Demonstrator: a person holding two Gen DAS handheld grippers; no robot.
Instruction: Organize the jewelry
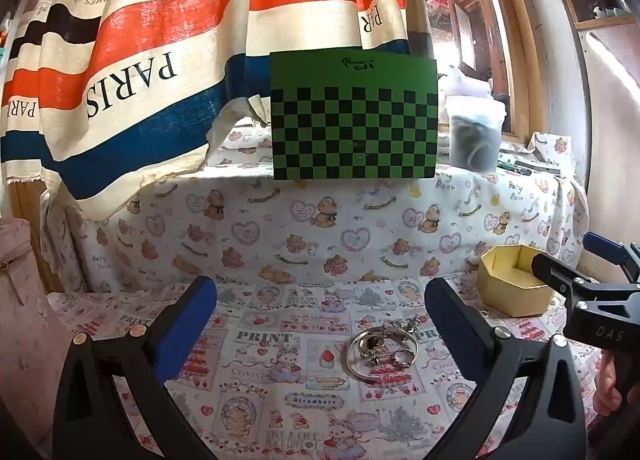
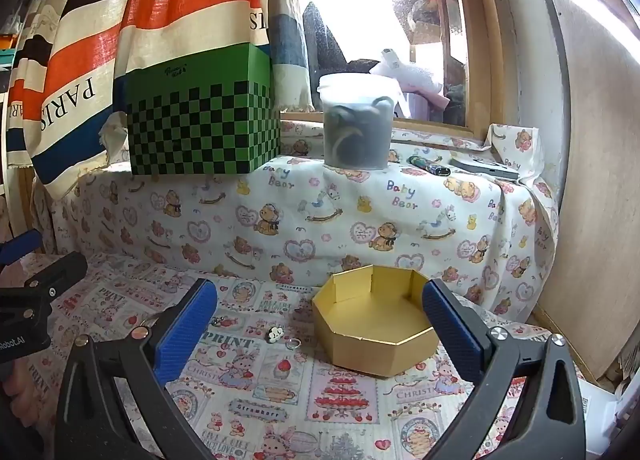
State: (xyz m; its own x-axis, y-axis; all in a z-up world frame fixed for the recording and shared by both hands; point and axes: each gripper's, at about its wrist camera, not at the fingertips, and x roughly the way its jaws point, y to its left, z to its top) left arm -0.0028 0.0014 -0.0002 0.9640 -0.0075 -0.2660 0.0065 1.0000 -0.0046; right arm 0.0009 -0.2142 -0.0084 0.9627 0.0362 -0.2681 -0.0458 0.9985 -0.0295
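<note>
From my left wrist camera, my left gripper [image 1: 320, 312] has its two blue-padded jaws spread wide with nothing between them, hovering over the printed tablecloth [image 1: 256, 372]. On the cloth between my fingers, nearer the right one, lies one heap of jewelry [image 1: 382, 348]: one large silver bangle ringing a few smaller pieces, at least two of them rings, with a small tangle of chain or charms at its far edge; I cannot count those exactly. Just right of it stands one open gold hexagonal box [image 1: 514, 284], nothing visible inside it. My right gripper [image 1: 576, 280] reaches in from the right edge, in front of the box. On the raised ledge behind sit one green checkered box [image 1: 354, 119] and one lidded plastic tub [image 1: 476, 131], with a striped curtain [image 1: 132, 59] hanging to the left.

From my right wrist camera, my right gripper [image 2: 320, 316] also has both jaws spread apart, gripping nothing. The gold hexagonal box [image 2: 376, 344] sits between my fingertips, nearer the right one. Left of it on the cloth I count three small loose pieces: one dark charm with a pale face [image 2: 276, 334], one thin ring [image 2: 292, 343] just beside it, and one small bead-like piece [image 2: 216, 321] close to my left finger. The left gripper [image 2: 44, 280] shows at the left edge. On the ledge I see one lighter [image 2: 430, 165] and one flat grey case [image 2: 486, 169].
</note>
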